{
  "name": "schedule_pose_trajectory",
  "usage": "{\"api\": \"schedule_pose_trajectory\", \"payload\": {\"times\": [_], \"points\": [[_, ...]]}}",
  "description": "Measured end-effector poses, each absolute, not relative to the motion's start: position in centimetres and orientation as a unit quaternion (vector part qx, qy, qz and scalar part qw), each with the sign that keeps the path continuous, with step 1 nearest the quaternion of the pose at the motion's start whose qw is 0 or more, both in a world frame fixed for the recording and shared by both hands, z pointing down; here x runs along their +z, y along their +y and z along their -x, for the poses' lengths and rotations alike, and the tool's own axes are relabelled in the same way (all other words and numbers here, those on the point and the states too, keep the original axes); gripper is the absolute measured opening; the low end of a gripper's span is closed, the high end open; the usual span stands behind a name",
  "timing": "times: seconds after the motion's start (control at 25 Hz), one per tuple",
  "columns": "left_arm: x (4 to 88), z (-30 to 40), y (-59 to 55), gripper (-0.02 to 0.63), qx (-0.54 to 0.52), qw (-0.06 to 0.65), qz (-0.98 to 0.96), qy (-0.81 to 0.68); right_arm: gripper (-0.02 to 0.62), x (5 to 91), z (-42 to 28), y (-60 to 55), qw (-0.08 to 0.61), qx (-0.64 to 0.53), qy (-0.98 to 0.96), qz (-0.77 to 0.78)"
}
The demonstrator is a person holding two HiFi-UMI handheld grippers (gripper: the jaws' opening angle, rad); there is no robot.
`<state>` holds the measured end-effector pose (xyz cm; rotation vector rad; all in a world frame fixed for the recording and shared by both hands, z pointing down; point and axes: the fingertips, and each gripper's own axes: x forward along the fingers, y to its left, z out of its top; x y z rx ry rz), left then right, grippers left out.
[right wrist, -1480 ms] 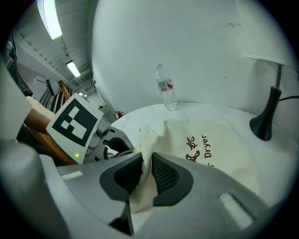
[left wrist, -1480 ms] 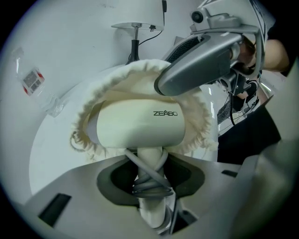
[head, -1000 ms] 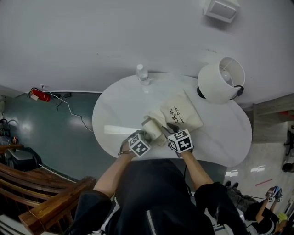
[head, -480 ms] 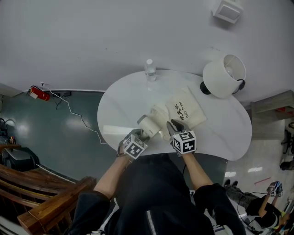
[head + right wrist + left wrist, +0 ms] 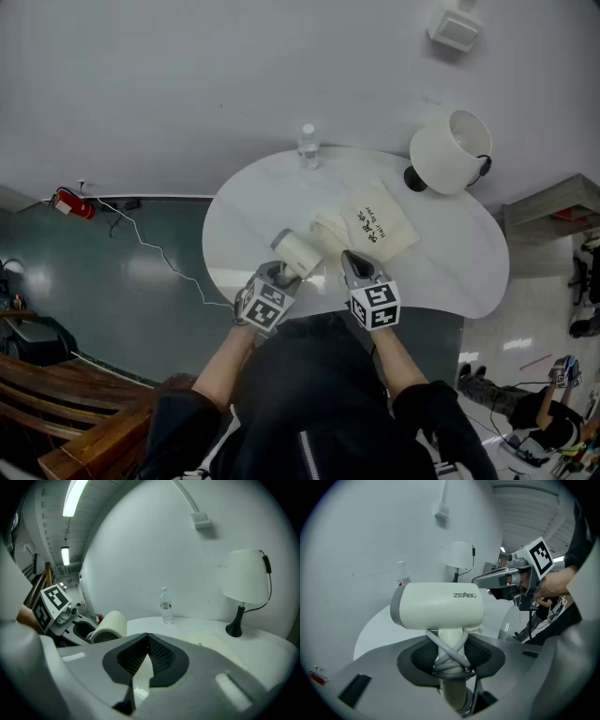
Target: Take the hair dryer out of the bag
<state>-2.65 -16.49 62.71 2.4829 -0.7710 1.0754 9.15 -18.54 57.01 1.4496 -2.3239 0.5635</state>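
The cream hair dryer [image 5: 298, 251] is out of the bag, lifted over the table's near left part. My left gripper [image 5: 279, 273] is shut on its handle [image 5: 449, 641], which has the grey cord wound round it; the barrel [image 5: 440, 605] lies across above the pads. The cream cloth bag [image 5: 375, 228] lies flat on the table to the right of the dryer. Close to the bag's near corner, my right gripper [image 5: 349, 259] has just closed; its pads [image 5: 158, 654] meet at the tips with nothing between them. From the right gripper view the dryer's grille [image 5: 108, 626] shows at the left.
On the white oval table [image 5: 450, 272] a lamp [image 5: 450, 150] stands at the back right and a water bottle [image 5: 307, 147] at the back edge. A white wall is behind. A red fire extinguisher [image 5: 70, 204] lies on the floor at left.
The left gripper has lifted the dryer up and to the left, clear of the bag. The right gripper has come off the bag, risen towards the table's near edge and shut.
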Motion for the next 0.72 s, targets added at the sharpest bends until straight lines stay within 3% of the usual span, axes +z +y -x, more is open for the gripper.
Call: {"api": "schedule_pose_trajectory", "payload": {"times": [0.72], "points": [[58.6, 3.9, -17.4, 0.172, 0.333, 0.137, -0.895, -0.262, 0.003, 54.2, -9.2, -17.8, 0.153, 0.168, -0.805, -0.548]]}}
